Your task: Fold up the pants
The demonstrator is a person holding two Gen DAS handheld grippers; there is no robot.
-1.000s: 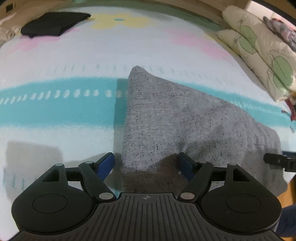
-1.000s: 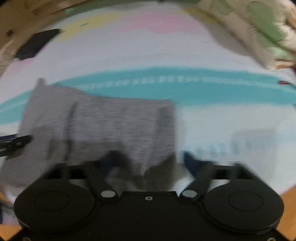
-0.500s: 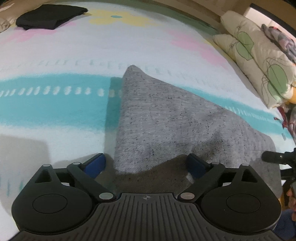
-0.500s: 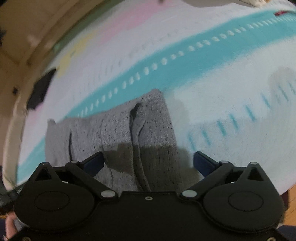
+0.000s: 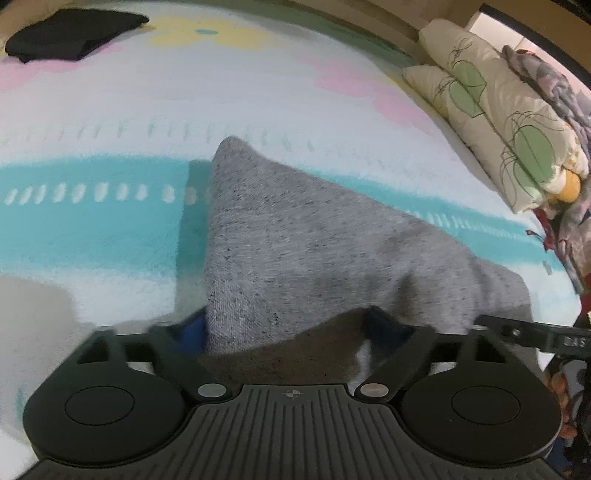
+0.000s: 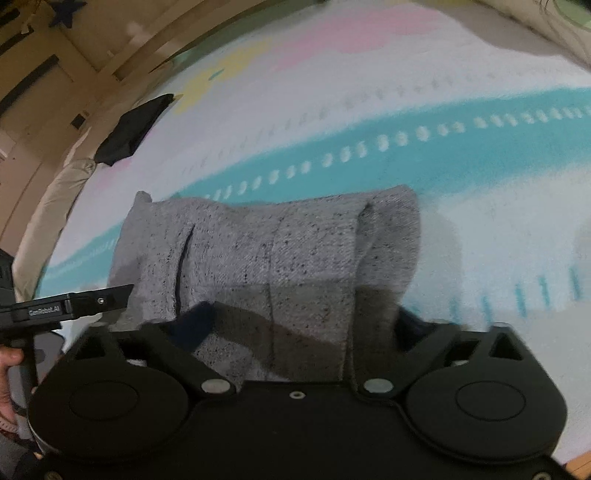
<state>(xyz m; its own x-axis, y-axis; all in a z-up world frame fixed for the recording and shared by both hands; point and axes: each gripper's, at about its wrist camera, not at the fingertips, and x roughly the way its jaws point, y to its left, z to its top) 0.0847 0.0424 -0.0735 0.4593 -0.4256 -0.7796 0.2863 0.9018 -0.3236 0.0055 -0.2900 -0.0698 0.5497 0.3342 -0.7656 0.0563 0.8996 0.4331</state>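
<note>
Grey speckled pants (image 5: 295,243) lie folded on the patterned bed cover; they also show in the right wrist view (image 6: 269,254). My left gripper (image 5: 288,328) is open, its blue-padded fingers straddling the near left corner of the pants. My right gripper (image 6: 295,325) is open, its fingers straddling the near right edge of the pants, by a vertical crease. The fabric's near edge hides parts of both grippers' fingertips. Each gripper's tip shows in the other's view, at the pants' side edges.
The bed cover (image 5: 110,221) is white with a teal stripe and pink and yellow patches. A folded black garment (image 5: 70,33) lies at the far left. Leaf-print pillows (image 5: 498,110) and bundled fabric are at the right. A wooden frame (image 6: 92,48) borders the bed's far side.
Both grippers have narrowed from wide open around the pants' near edge. The right gripper has swung and come closer over the pants; the view is slightly blurred.
</note>
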